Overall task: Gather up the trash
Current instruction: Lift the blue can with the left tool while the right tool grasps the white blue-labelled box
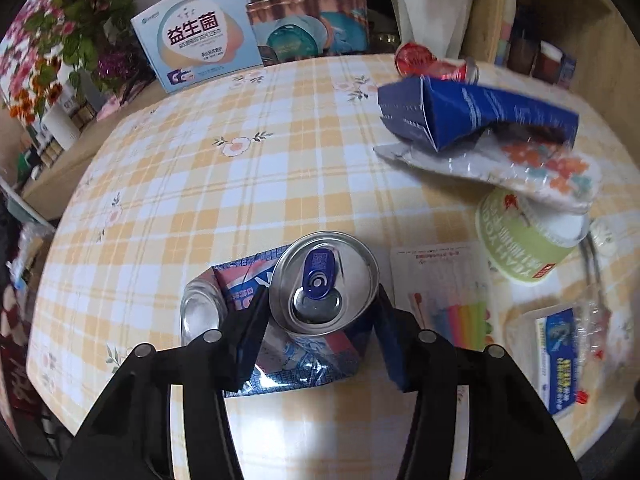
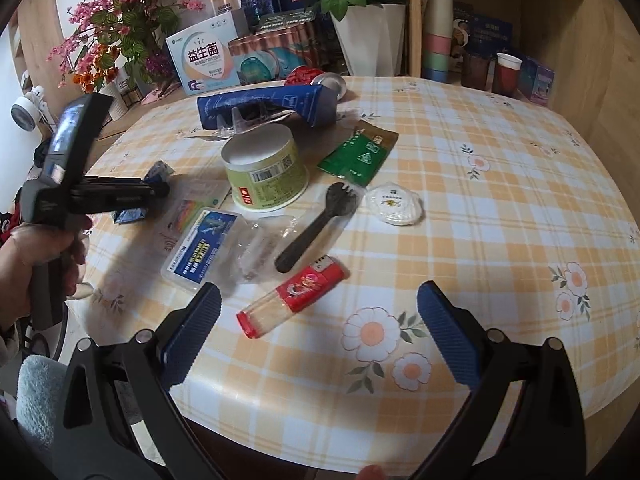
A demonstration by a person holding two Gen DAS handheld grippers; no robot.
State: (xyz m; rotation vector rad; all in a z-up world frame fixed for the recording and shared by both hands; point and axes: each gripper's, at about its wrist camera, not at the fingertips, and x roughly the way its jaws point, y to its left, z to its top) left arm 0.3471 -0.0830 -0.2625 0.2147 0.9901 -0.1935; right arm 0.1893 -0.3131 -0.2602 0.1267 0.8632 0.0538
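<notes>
My left gripper (image 1: 320, 332) is shut on a crushed blue and pink drink can (image 1: 320, 304), its silver top facing the camera, at the table's near left. In the right wrist view the left gripper (image 2: 152, 190) shows at the left with the can (image 2: 129, 214) in it. My right gripper (image 2: 320, 320) is open and empty above the near table edge, just in front of a red toothpick holder (image 2: 292, 296). More trash lies on the table: a blue carton (image 2: 268, 108), a green cup (image 2: 264, 172), a black spork (image 2: 316, 226), a green sachet (image 2: 356, 154).
A checked tablecloth (image 2: 500, 208) covers the round table. A white wrapped puck (image 2: 394, 204), a plastic card case (image 2: 204, 246) and a red can (image 2: 302, 76) also lie on it. Boxes, flowers and a white vase (image 2: 372, 40) stand behind; wooden shelves are at the right.
</notes>
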